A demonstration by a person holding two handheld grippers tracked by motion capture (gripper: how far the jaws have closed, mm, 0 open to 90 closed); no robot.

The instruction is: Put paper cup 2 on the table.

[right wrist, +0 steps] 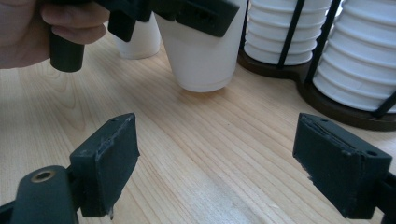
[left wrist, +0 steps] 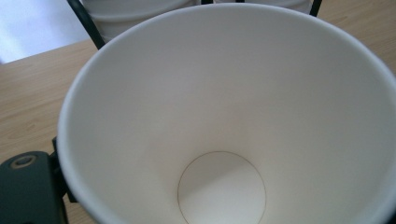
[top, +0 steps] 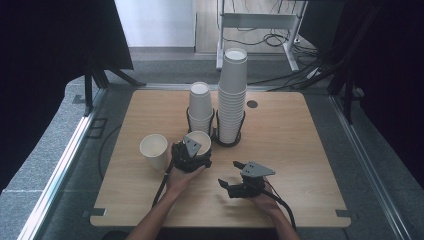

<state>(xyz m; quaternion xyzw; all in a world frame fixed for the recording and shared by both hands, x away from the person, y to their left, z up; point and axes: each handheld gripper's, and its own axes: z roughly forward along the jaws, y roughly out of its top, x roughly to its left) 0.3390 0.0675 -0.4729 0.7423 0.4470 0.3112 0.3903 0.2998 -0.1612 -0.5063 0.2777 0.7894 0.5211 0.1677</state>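
Tabletop: cup [top: 200, 142] in L gripper [top: 192, 150]

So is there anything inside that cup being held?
No, the left gripper view looks straight into the cup and shows nothing but its bare white bottom.

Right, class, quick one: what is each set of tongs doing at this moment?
Left tongs: closed on the rim of a paper cup, its base at the table.
Right tongs: open, holding nothing.
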